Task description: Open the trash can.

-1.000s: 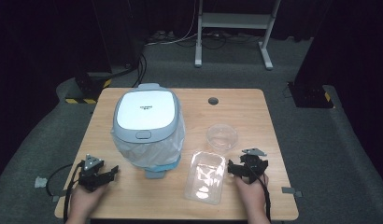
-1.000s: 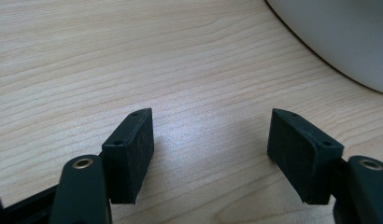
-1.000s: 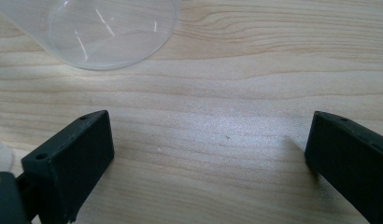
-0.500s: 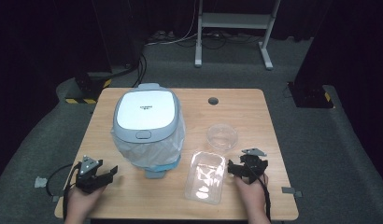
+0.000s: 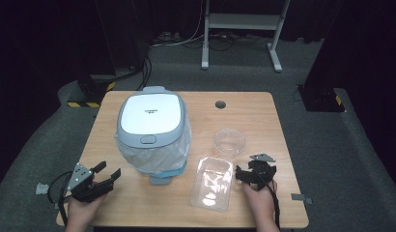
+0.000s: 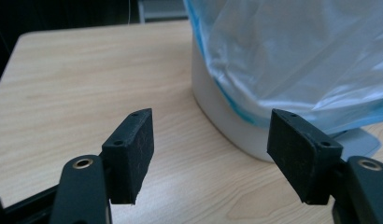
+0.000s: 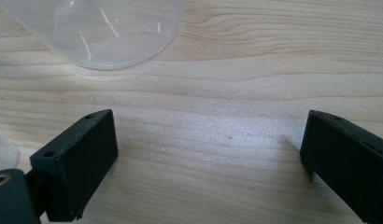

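A small bin with a white and grey lid (image 5: 150, 113) stands at the table's left middle, with a clear bag liner (image 5: 152, 153) puffed out around it. Right of it sit a clear round plastic bowl (image 5: 230, 141) and, nearer me, a clear rectangular plastic tray (image 5: 213, 182). My left gripper (image 5: 110, 170) rests open near the front left corner, its jaws turned toward the bin. In the left gripper view the left gripper (image 6: 213, 149) holds nothing, with the bin base (image 6: 227, 116) just beyond. My right gripper (image 5: 239, 175) lies open beside the tray's right edge. In the right gripper view the right gripper (image 7: 208, 158) is empty and the bowl (image 7: 105, 32) lies ahead.
The wooden table (image 5: 263, 116) has a round cable hole (image 5: 220, 104) at the back. Dark floor surrounds it, with a metal stand (image 5: 244, 29) behind and cables (image 5: 148, 67) on the floor at the back left. Bare wood lies between the two grippers along the front edge.
My left gripper has drifted slightly to the left along the front of the table. The right gripper, bin, bowl and tray have not moved.
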Tool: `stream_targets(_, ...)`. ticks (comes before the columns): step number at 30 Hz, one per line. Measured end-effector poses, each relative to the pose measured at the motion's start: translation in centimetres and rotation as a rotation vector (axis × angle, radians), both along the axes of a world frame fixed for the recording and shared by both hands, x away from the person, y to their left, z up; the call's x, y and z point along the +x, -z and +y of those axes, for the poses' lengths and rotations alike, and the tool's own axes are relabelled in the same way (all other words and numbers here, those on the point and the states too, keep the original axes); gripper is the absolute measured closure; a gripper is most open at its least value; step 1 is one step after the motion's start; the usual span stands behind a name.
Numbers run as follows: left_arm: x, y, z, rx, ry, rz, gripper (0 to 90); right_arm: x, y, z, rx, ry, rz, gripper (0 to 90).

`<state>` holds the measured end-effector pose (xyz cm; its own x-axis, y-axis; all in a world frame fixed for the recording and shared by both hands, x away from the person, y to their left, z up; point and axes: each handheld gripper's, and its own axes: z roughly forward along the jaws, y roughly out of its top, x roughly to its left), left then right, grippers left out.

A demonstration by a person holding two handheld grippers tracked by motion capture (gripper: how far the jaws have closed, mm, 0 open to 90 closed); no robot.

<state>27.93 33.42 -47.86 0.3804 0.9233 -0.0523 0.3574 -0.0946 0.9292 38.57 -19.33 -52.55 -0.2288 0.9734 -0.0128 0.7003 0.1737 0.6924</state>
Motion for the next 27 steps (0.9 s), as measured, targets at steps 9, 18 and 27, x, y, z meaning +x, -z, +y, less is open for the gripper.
stream_targets(9,-0.9,-1.2,-0.4,-0.023,0.015,-0.079,32.3,0.0,0.0,0.0,0.0,0.0,0.0,3.9)
stream_targets(18,-1.6,-2.6,-0.7,-0.031,0.025,-0.131,32.5,0.0,0.0,0.0,-0.003,-0.001,-0.003,4.1)
stream_targets(27,-2.0,-3.8,-0.9,-0.072,0.034,-0.181,33.2,0.0,0.0,0.0,-0.006,-0.008,-0.007,5.0)
